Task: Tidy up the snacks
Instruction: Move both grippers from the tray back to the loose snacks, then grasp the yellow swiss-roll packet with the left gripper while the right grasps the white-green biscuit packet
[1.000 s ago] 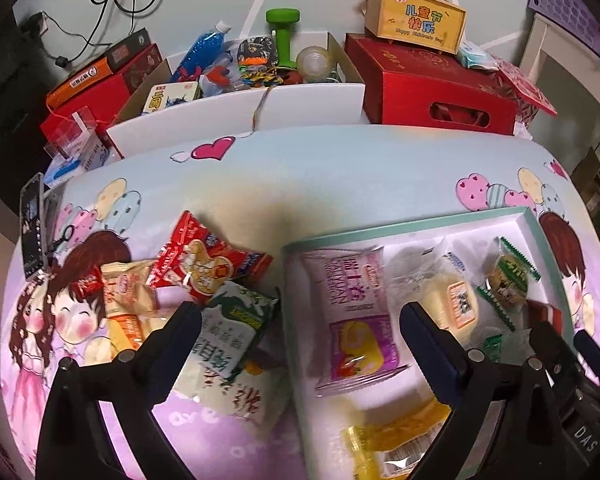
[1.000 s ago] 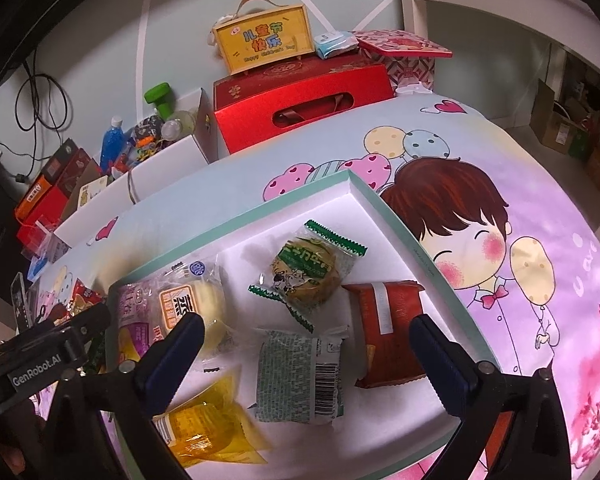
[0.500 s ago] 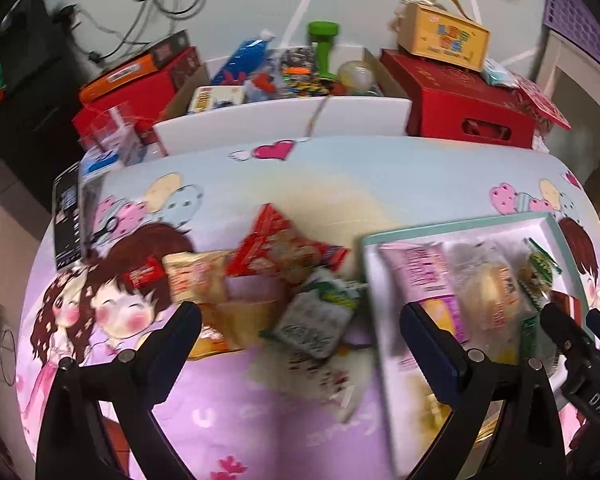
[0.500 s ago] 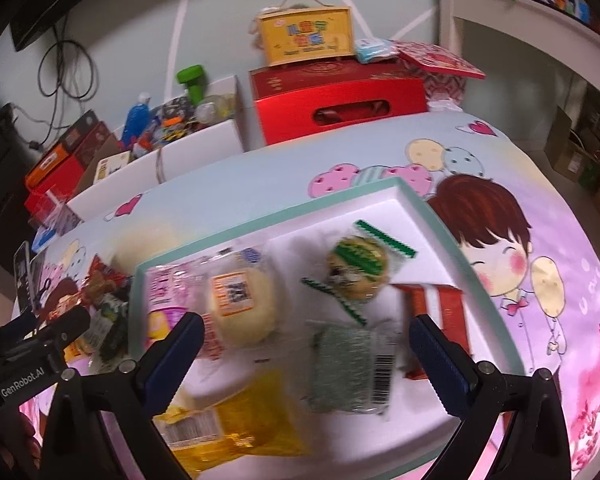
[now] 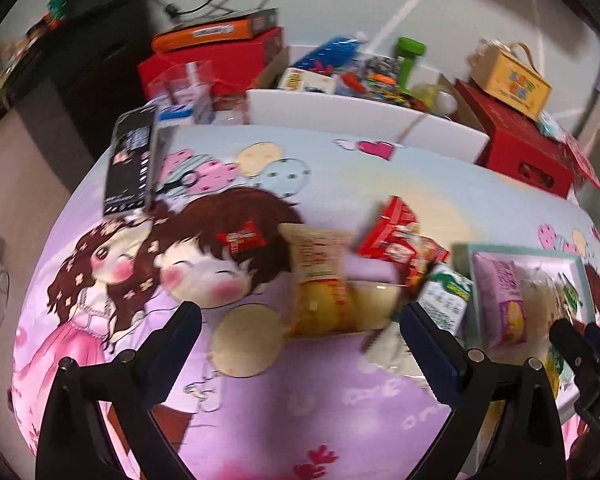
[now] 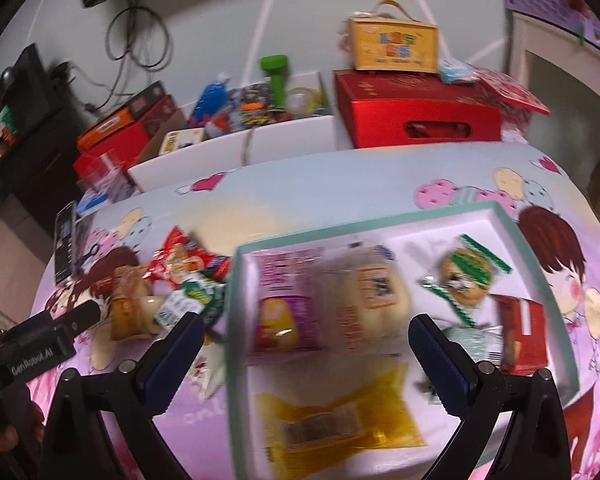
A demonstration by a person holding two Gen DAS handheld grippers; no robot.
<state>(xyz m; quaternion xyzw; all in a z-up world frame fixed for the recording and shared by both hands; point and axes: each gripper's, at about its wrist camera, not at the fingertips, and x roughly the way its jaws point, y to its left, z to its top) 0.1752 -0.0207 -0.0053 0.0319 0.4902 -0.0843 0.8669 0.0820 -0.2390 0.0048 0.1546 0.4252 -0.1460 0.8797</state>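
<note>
Both grippers hang over the cartoon tablecloth [image 5: 140, 320] with nothing in them: the left gripper [image 5: 300, 332] has its jaws spread wide, and the right gripper [image 6: 304, 340] is just as wide open above the tray. The mint-rimmed white tray [image 6: 432, 216] already holds a purple packet [image 6: 280, 300], a pale bun [image 6: 376, 292], a green-striped cookie [image 6: 464, 272], a red pack [image 6: 524, 332] and a yellow packet [image 6: 332, 420]. The snacks not yet sorted lie in a loose pile just left of the tray: a beige-and-yellow packet [image 5: 320, 280], a red bag [image 5: 400, 236] and a green-and-white pack [image 5: 444, 300] leaning on the tray's edge. The left gripper looks lined up on the beige-and-yellow packet, so I'd bring it straight down with a finger either side of the packet's narrow width and pinch the seam rather than the puffy middle. The pictures are blurred; settling first would help.
</note>
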